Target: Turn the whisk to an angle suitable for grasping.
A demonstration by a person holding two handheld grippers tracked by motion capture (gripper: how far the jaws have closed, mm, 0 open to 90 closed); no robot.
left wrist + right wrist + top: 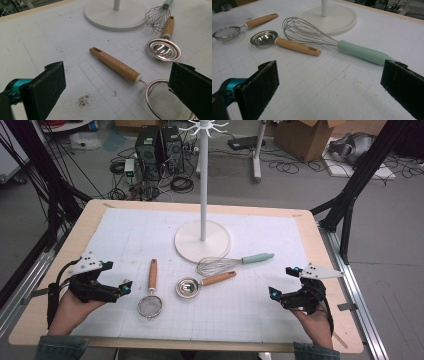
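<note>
On the white grid mat (135,235) lie three utensils. A mesh strainer (151,292) with a wooden handle is left of centre, a metal spoon-like scoop (202,284) with a wooden handle is in the middle, and a wire whisk (235,262) with a mint-green handle lies behind the scoop. A white hook stand (202,241) rises just behind them. My left gripper (119,276) rests open at the left, its jaws framing the strainer (115,65) without touching it. My right gripper (281,281) rests open at the right, and the whisk (359,51) lies beyond its jaws.
The wooden table edge (85,230) borders the mat on all sides. Black frame posts (350,185) stand off the right rear corner. Behind the table, the floor holds computer towers (160,150), cables and a cardboard box (305,137).
</note>
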